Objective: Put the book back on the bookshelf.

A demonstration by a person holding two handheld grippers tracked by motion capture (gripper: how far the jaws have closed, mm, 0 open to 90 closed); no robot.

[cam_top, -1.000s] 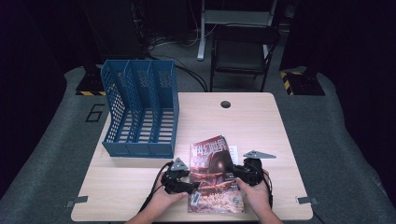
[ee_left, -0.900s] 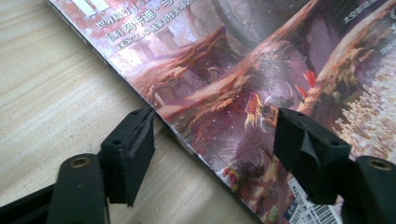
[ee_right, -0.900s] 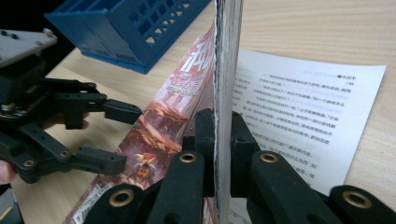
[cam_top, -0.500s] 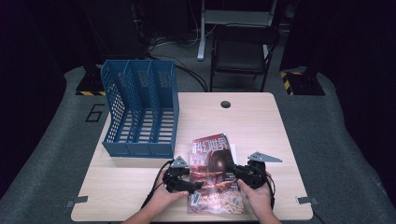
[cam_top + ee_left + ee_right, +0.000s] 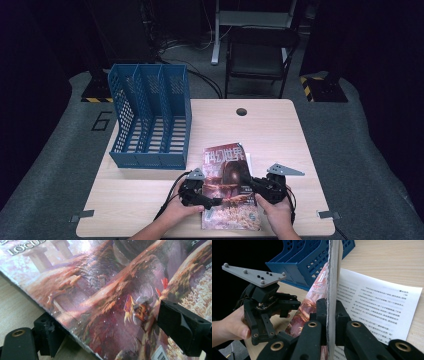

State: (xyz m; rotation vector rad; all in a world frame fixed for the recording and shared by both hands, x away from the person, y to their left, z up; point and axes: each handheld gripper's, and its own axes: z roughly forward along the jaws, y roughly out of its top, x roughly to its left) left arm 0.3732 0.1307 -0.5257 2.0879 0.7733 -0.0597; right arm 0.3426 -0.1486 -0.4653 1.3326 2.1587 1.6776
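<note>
Lying at the table's (image 5: 150,200) 6 o'clock edge, the magazine (image 5: 227,185) runs its long axis 12-to-6, lifted on its 3 o'clock side. Right gripper (image 5: 331,322) is clamped shut on that edge. Left gripper (image 5: 105,332), at 9 o'clock, has just been opening; its jaws straddle the opposite edge without pressing. File rack (image 5: 150,122) stands at 10 o'clock; a printed sheet (image 5: 374,307) lies beneath.

far tabletop (image 5: 270,127): free | left rear: blue file rack (image 5: 150,117) blocks
</note>
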